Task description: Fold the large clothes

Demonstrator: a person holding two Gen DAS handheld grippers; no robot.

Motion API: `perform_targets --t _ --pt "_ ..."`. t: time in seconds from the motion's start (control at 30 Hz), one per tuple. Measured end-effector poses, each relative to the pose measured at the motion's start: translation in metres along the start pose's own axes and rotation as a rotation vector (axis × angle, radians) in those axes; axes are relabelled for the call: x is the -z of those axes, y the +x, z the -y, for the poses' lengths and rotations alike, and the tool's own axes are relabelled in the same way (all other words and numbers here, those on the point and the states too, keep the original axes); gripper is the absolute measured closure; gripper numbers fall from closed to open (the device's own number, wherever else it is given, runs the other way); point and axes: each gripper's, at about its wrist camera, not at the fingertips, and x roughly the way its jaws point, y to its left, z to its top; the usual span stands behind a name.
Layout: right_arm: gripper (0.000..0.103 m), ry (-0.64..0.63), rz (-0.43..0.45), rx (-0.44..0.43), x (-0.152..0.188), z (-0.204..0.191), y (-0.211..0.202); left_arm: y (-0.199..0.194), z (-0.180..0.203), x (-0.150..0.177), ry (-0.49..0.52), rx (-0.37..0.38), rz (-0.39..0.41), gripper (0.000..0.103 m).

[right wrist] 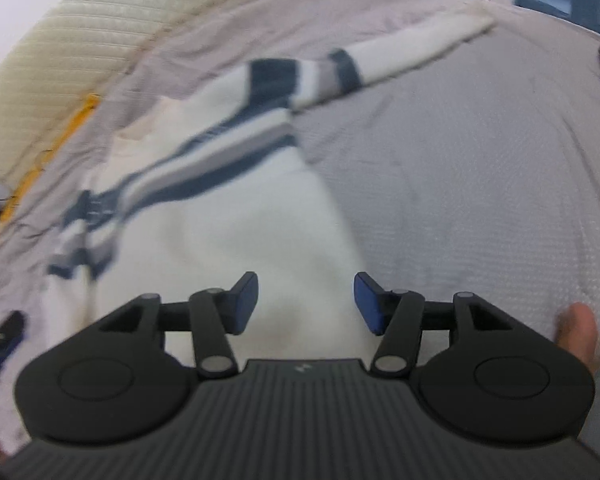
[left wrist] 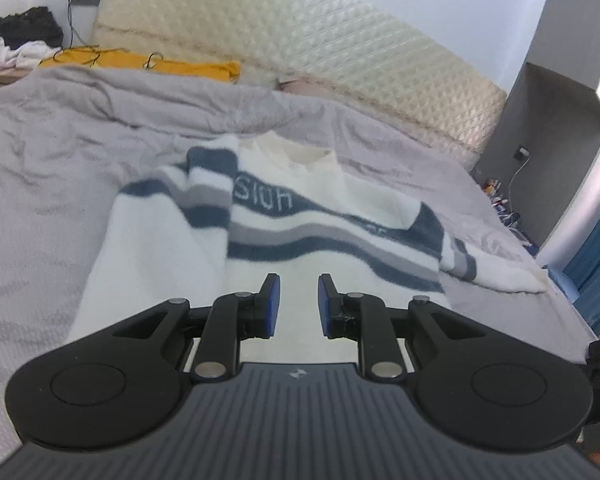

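Observation:
A white sweater with navy and grey stripes lies spread on the grey bed cover. One sleeve is folded over the chest on the left; the other sleeve stretches out to the right. My left gripper is open and empty, just above the sweater's lower white part. In the right wrist view the sweater lies ahead and to the left, its sleeve reaching far right. My right gripper is open and empty over the sweater's right edge.
A cream quilted headboard runs along the back. Yellow cloth with hangers and a pile of dark and white clothes lie at the far left. A grey cabinet with cables stands at the right.

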Motion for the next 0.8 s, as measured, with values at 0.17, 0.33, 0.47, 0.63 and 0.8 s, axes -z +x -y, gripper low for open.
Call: perform_targets --t 0.17,0.33,0.47,0.63,0.8 --pt "0.046 -0.05 0.04 -0.088 -0.013 -0.06 -0.023 -0.006 -0.006 -0.001 -0.006 -0.013 0.007 0.079" --pt "0.048 -0.147 0.067 -0.144 -0.025 -0.1 -0.016 -0.005 -0.013 0.0 -0.013 -0.049 -0.009 0.079" --pt "0.048 -0.256 0.071 -0.181 -0.022 -0.091 0.004 -0.003 -0.016 0.002 -0.002 -0.08 -0.026 0.079" --pt "0.047 -0.317 -0.005 -0.228 0.002 -0.055 0.031 0.007 -0.016 0.005 0.019 -0.112 -0.057 0.073" --pt "0.046 -0.275 -0.075 -0.271 0.01 -0.036 0.048 0.018 -0.019 0.009 0.015 -0.173 -0.084 0.057"
